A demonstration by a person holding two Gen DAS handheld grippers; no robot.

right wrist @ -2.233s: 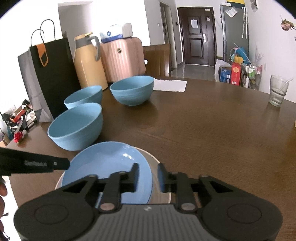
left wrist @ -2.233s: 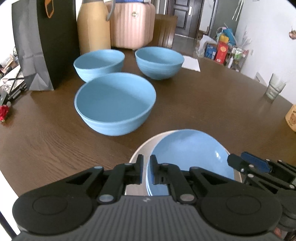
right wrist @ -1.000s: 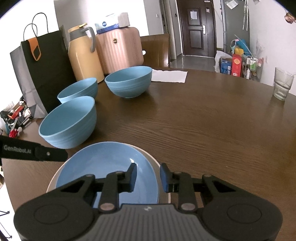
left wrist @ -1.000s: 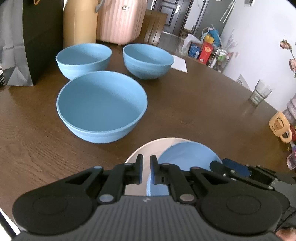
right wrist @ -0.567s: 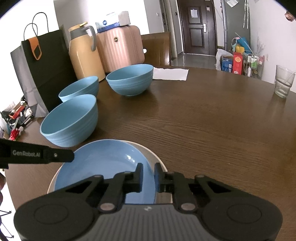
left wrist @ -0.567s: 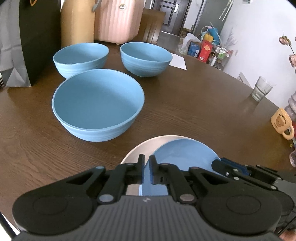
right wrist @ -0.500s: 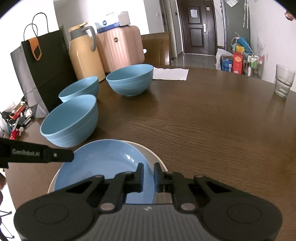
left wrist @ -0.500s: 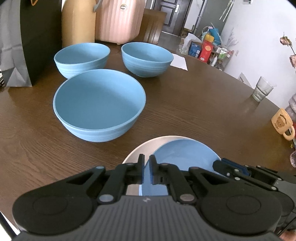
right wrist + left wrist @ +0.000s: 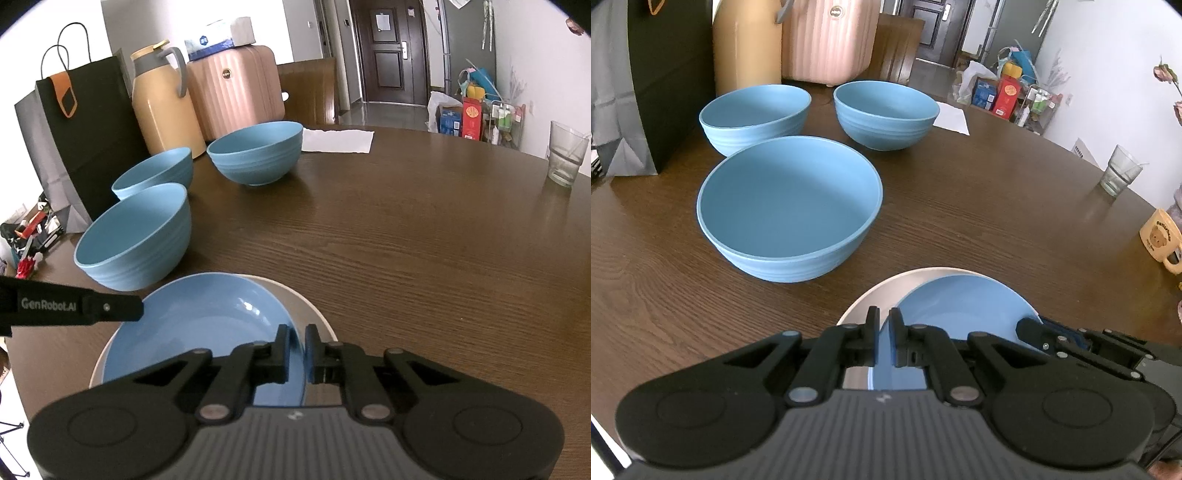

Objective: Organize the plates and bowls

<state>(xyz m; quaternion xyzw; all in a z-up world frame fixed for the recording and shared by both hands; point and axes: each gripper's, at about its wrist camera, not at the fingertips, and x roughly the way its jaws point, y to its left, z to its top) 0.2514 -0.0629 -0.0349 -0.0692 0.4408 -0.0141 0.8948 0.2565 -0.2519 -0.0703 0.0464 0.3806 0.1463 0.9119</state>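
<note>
Two plates sit stacked at the near edge of the tabletop (image 9: pixel 424 229): a white plate (image 9: pixel 314 314) underneath, a blue plate (image 9: pixel 207 317) on top, shifted toward the left so a crescent of white shows on the right and far side. Round, so no long axis to mind.

Three blue bowls stand apart beyond the stack: large bowl (image 9: pixel 790 206) nearest, just far-left of the plates; left bowl (image 9: pixel 753 114) and right bowl (image 9: pixel 886 114) farther back, side by side, none nested.

Both grippers work the same blue plate from opposite sides. Left gripper (image 9: pixel 884 345): fingers closed on the plate's left rim, blue edge pinched between the pads. Right gripper (image 9: pixel 295 354): fingers have just been closing and now pinch the right rim, blue showing in the narrow gap. Rim runs straight between the fingers on each side; neither hand is nearer.

My reading: the plate is gripped at both sides, ready to lift level off the white one.

Writing: "GenRobot.AI" on the left gripper's arm, right wrist view. A mug (image 9: pixel 1161 240) at far right carries a bear picture; its lettering is too small to read.
</note>
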